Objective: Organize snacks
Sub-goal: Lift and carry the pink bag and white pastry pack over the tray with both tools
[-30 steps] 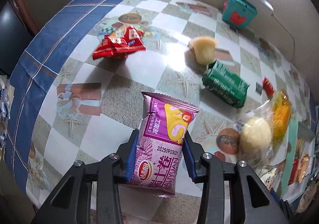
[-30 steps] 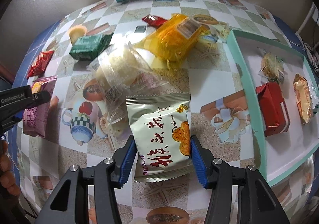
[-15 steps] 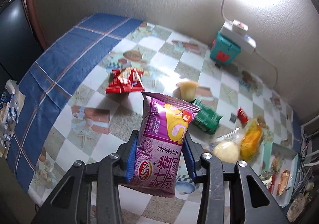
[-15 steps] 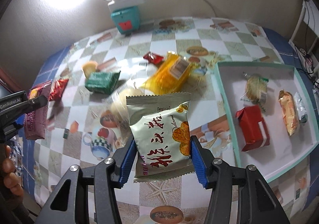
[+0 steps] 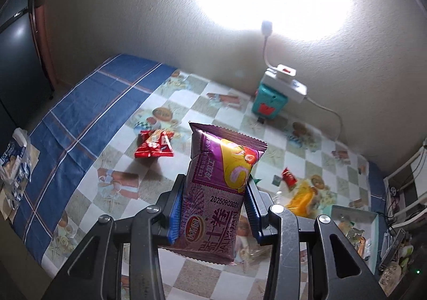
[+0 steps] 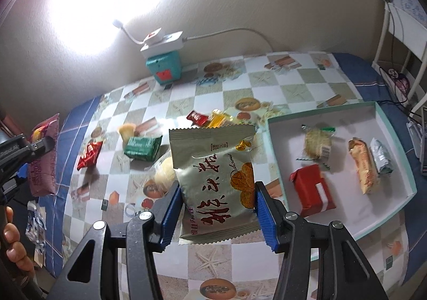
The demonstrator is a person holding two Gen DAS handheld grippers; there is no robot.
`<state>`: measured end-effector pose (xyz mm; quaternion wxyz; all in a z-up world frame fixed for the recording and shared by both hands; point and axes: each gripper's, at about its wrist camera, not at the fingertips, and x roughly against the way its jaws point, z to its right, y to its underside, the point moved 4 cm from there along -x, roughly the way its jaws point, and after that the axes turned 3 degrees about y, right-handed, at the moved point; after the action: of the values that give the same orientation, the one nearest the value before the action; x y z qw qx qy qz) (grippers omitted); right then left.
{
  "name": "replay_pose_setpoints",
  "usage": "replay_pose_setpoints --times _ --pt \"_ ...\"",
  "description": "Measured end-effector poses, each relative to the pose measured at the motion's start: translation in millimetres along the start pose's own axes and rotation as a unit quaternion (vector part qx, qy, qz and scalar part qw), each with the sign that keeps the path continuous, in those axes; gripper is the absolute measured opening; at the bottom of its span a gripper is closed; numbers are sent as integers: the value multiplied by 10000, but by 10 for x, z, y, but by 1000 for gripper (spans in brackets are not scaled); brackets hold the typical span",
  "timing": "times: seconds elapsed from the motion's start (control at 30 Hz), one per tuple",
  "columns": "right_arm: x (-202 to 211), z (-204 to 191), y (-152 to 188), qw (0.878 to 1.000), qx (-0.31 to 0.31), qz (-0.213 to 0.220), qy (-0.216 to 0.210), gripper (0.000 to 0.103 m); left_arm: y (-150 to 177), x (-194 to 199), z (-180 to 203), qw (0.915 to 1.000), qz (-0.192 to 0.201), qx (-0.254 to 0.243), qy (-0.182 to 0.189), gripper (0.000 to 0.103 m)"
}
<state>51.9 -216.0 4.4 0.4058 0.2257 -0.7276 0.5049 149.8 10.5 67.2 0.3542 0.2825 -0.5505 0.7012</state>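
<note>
The counter, under its checked cloth, carries the whole job, and by the look of it the sorting is partly done. The white box with the green rim sits at the right end and already holds five snacks: a red carton, a long orange-wrapped bar, a round cake in clear wrap and a small silver packet among them.

Two more are in the air, one in each hand. The right gripper has its jaws clenched on the sides of a silver cookie pack, held above the counter just left of the box. The left gripper has its jaws clenched on a purple roll-cake pack, held up over the left part of the counter, well apart from the box.

Left lying loose on the cloth are a green packet, a red packet, a pale bun in clear wrap, a yellow bag, a small cupcake and a little red sachet.

I judge the job somewhat under half done: five stowed, two being carried, about six still waiting.
</note>
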Motion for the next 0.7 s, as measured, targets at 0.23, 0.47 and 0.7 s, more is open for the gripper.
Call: replay_pose_setpoints --times 0.23,0.47,0.7 --pt "99 319 -101 9994 -321 125 89 56 41 38 356 9995 39 -248 183 43" --pt "163 838 -171 9959 -840 183 277 56 175 29 876 9970 11 -685 348 43" --pt "243 1504 -170 9876 -1450 211 563 56 359 30 1387 9924 -64 -1084 584 43"
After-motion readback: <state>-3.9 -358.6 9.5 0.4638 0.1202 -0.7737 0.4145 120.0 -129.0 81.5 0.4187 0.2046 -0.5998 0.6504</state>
